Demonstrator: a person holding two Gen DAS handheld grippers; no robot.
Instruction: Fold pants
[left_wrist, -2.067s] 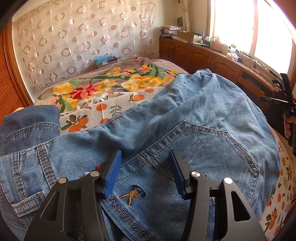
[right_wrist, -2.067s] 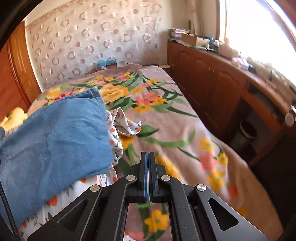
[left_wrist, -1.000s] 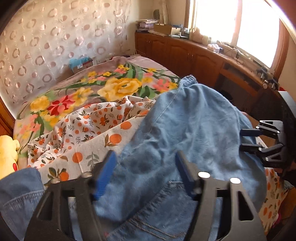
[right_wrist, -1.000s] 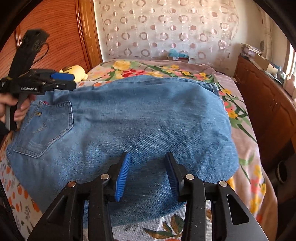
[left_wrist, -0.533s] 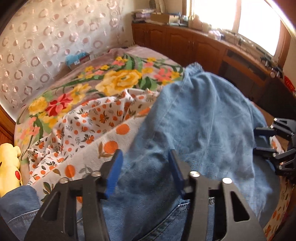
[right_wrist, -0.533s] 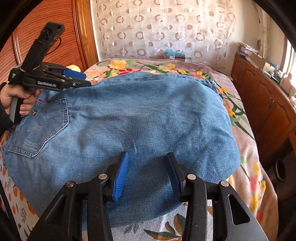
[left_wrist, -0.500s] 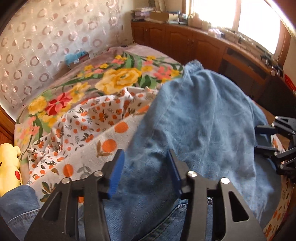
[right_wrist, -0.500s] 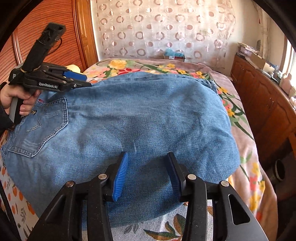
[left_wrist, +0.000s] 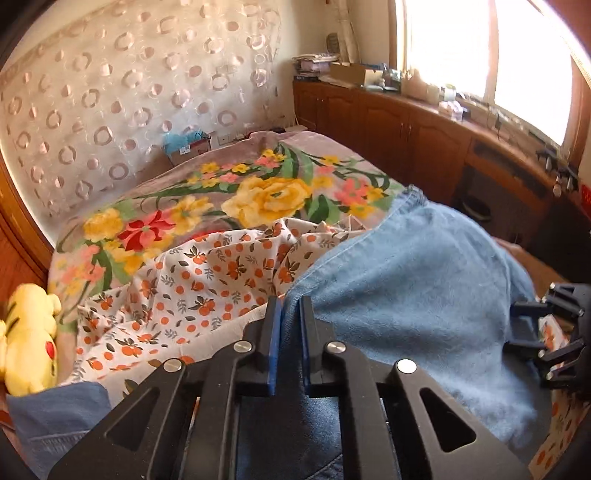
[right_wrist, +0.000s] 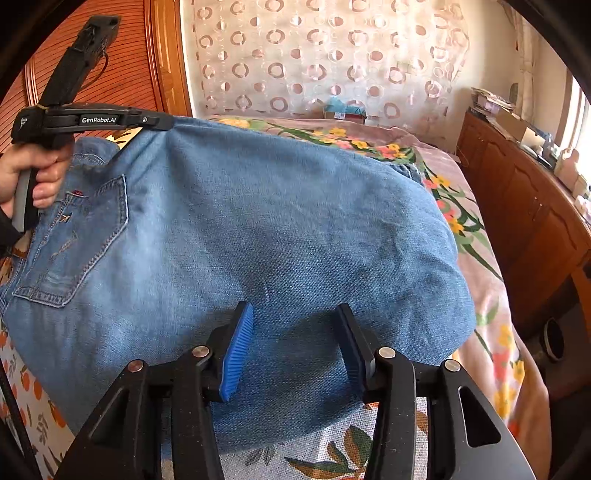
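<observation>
The folded blue denim pants lie across the near end of the bed, on a white orange-print sheet that sits over a floral blanket. The left claw is at the pants' far edge, by the back pocket on the left. The right claw is over the near edge. A yellow plush toy lies left of the sheet; a long wooden counter runs along the bed's right side.

A yellow plush toy lies beside the orange-print sheet on the floral blanket.
</observation>
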